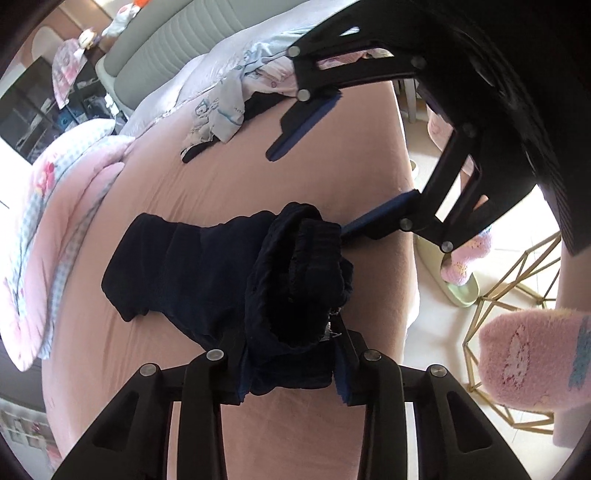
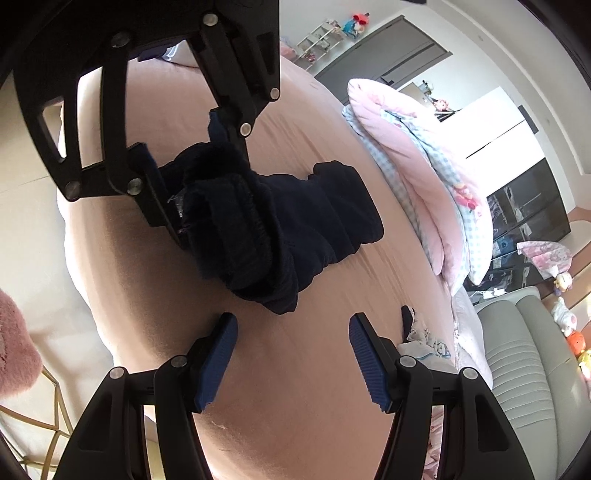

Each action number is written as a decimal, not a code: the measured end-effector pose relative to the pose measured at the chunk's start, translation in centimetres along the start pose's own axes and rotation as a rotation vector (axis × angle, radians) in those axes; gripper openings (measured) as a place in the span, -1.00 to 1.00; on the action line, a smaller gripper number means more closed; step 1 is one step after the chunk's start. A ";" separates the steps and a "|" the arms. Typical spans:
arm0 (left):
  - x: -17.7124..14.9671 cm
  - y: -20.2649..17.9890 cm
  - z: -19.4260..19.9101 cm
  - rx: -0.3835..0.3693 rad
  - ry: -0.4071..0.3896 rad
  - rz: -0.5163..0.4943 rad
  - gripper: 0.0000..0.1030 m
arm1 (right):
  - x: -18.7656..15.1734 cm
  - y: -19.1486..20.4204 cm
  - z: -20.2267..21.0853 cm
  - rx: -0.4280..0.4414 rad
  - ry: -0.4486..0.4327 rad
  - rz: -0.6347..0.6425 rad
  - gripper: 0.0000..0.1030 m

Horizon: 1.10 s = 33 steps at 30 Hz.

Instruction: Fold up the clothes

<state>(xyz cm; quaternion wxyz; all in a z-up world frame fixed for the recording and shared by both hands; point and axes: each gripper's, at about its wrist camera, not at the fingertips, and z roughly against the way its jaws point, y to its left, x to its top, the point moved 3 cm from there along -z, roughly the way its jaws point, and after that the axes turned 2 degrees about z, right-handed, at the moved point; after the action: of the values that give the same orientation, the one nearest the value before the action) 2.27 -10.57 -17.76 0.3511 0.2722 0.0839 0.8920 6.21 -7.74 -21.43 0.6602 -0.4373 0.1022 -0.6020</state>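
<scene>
A dark navy garment (image 1: 184, 266) with an elastic waistband lies bunched and partly folded on the pink bed sheet (image 1: 221, 177). My left gripper (image 1: 291, 343) is shut on its rolled waistband end, and the cloth fills the gap between the fingers. From the right wrist view the same gripper (image 2: 192, 166) clamps the garment (image 2: 325, 206) at the upper left. My right gripper (image 2: 293, 354) stands open over bare sheet (image 2: 295, 413) just short of the garment, its blue pads (image 2: 218, 354) empty. In the left wrist view it (image 1: 340, 173) hangs open beyond the garment.
A pink and blue checked quilt (image 1: 55, 221) is heaped along one side of the bed. Loose pale clothes (image 1: 221, 107) lie near the grey headboard (image 1: 177, 33). Past the bed's edge stand a gold wire frame (image 1: 517, 295) and pink fluffy fabric (image 1: 517, 358).
</scene>
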 end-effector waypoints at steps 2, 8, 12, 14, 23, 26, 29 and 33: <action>0.0 0.4 0.3 -0.010 -0.001 0.037 -0.41 | 0.1 0.1 0.0 -0.002 -0.002 0.004 0.21; 0.3 1.6 0.5 -0.040 0.003 0.132 -0.41 | 0.6 0.5 -0.3 -0.033 -0.014 0.057 0.21; 0.3 2.6 0.5 -0.051 -0.004 0.157 -0.41 | 1.2 0.8 -0.8 -0.049 -0.055 0.124 0.21; 0.5 3.2 0.6 -0.064 -0.012 0.174 -0.41 | 1.7 0.4 -1.3 -0.038 -0.067 0.113 0.21; 0.4 4.6 0.7 -0.075 -0.014 0.209 -0.41 | 2.8 0.4 -2.5 -0.028 -0.118 0.152 0.21; 0.3 4.8 1.1 -0.105 -0.019 0.229 -0.41 | 2.9 0.2 -2.7 0.003 -0.121 0.136 0.21; 0.2 5.1 1.2 -0.115 -0.016 0.239 -0.41 | 3.2 0.0 -2.8 0.026 -0.125 0.120 0.18; -0.2 5.6 0.6 -0.168 0.038 0.290 -0.40 | 3.5 0.7 -2.4 0.063 -0.117 0.106 -0.33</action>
<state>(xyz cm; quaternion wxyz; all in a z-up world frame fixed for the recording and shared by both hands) -0.48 -14.87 -15.44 0.2388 0.2340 -0.0246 0.9421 6.02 -12.05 -21.99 0.7095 -0.4446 0.0675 -0.5425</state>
